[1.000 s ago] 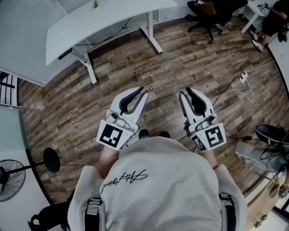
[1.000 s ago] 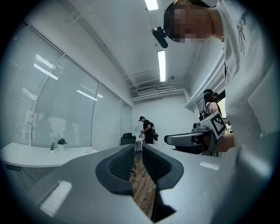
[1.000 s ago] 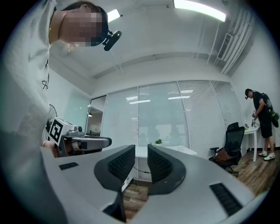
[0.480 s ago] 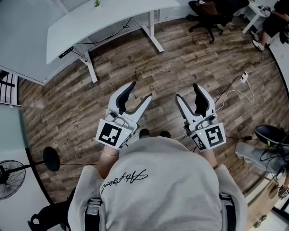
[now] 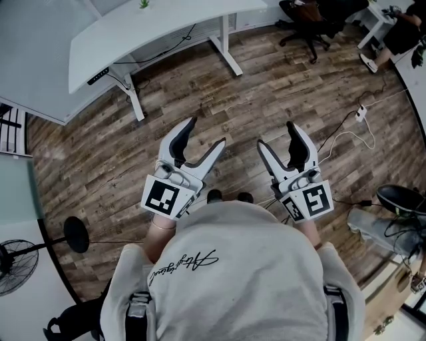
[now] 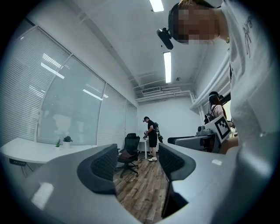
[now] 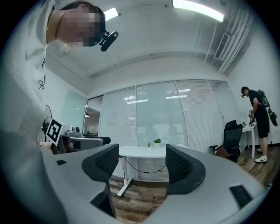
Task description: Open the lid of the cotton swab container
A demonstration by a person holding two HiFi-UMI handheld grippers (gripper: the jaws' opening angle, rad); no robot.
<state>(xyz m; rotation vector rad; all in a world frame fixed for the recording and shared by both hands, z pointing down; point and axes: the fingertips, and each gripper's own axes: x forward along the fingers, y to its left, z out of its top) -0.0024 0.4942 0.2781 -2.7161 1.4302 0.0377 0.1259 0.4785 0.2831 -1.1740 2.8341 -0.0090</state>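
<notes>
The cotton swab container shows in none of the three views. In the head view the person's grey sweatshirt (image 5: 233,273) fills the lower middle and hides the floor beneath; only two shoe tips (image 5: 226,197) peep out past it. A fan (image 5: 12,266) is cut off at the lower left edge. A dark round thing (image 5: 403,198) at the right edge is too far cut off to name.

There are two tools, held out level side by side and apart from each other. The left tool (image 5: 204,133) has just been opening its jaws, which stand wide. Nothing is between its ribbed pads (image 6: 105,164), only the room beyond. The right tool (image 5: 277,135) has also just been opening and stands wider still, with nothing between its pads (image 7: 107,162).

One long white surface (image 5: 133,33) stands on legs at the top left, a cable hanging under it. The right gripper view shows two small plants (image 7: 158,141) on it. The head view shows only one of them, cut by the top edge. One black office chair (image 5: 306,20) stands at the top. One power strip (image 5: 359,114) lies on the floor with a white cable trailing from it. One other person (image 7: 260,113) stands at the far end of the room.

The wooden floor (image 5: 86,166) is grey-brown planks. A glass wall with blinds (image 7: 175,118) runs behind the surface, and strip lights (image 6: 167,65) run along the white ceiling.
</notes>
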